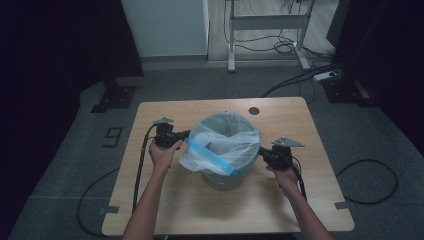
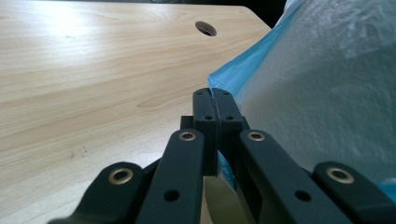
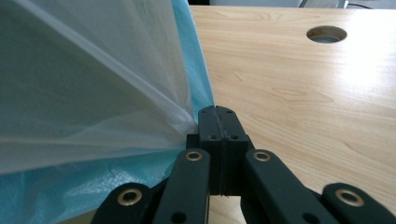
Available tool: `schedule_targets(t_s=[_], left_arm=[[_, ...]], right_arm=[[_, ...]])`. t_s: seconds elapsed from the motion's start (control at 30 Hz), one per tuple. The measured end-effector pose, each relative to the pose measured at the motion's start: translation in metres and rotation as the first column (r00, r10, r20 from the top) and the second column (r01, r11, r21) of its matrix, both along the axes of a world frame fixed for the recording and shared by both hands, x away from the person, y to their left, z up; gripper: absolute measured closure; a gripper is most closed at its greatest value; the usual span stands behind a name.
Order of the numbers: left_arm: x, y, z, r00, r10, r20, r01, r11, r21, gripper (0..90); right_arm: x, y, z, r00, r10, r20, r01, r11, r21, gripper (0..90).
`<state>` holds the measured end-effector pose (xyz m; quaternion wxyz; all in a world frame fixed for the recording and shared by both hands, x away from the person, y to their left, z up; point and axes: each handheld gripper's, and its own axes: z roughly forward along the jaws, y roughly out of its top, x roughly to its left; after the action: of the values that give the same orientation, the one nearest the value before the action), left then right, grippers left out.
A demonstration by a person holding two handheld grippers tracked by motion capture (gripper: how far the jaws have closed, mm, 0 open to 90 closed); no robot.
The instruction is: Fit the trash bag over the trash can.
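High view: a grey bin (image 1: 225,175) stands mid-counter (image 1: 165,210), a translucent bag (image 1: 227,145) with a blue band draped over its rim. The left gripper (image 1: 184,135) and right gripper (image 1: 260,151) meet the bag at opposite sides.

Left gripper view: fingers (image 2: 205,109) closed tight, pinching the bag's blue edge (image 2: 243,70).

Right gripper view: fingers (image 3: 208,123) likewise clamped together on the bag's film (image 3: 93,84), above the counter.
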<state>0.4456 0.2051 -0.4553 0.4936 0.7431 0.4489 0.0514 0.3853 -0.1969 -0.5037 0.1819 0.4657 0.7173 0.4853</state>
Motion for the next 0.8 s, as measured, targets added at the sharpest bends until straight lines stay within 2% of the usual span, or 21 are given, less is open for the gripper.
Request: schedule_targets(t_s=[0.17, 0.27, 0.37, 0.5, 0.63, 0.7, 0.8], left_arm=[[-0.007, 0.008, -0.005, 1.0, 0.006, 0.0, -0.006, 0.9997, -0.024, 89.4], [-0.011, 0.012, -0.005, 0.9998, 0.01, 0.019, -0.009, 0.999, -0.043, 89.2], [-0.013, 0.015, -0.004, 0.9995, 0.014, 0.03, -0.013, 0.9987, -0.049, 88.7], [-0.015, 0.017, -0.002, 0.9986, 0.015, 0.05, -0.012, 0.998, -0.062, 87.5], [-0.016, 0.018, 0.0, 0.9981, 0.014, 0.061, -0.01, 0.9979, -0.065, 86.8], [-0.017, 0.019, 0.001, 0.9978, 0.015, 0.065, -0.01, 0.998, -0.062, 86.6], [-0.018, 0.019, 0.003, 0.9976, 0.017, 0.067, -0.013, 0.9979, -0.063, 86.4]], right_arm=[[-0.003, -0.004, -0.005, 0.9998, -0.008, -0.018, 0.007, 1.0, -0.009, 89.2], [-0.006, -0.007, -0.006, 0.9996, -0.028, -0.007, 0.028, 1.0, -0.002, 88.9], [-0.012, -0.013, -0.002, 0.997, -0.072, 0.026, 0.072, 0.997, 0.027, 77.2], [-0.029, -0.027, 0.012, 0.9897, -0.115, 0.085, 0.109, 0.991, 0.077, 65.5], [-0.058, -0.034, 0.03, 0.9857, -0.09, 0.143, 0.074, 0.99, 0.117, 59.5], [-0.075, -0.033, 0.041, 0.9831, -0.051, 0.176, 0.029, 0.991, 0.129, 58.1], [-0.098, -0.028, 0.058, 0.9747, 0.018, 0.223, -0.051, 0.988, 0.144, 54.8]])
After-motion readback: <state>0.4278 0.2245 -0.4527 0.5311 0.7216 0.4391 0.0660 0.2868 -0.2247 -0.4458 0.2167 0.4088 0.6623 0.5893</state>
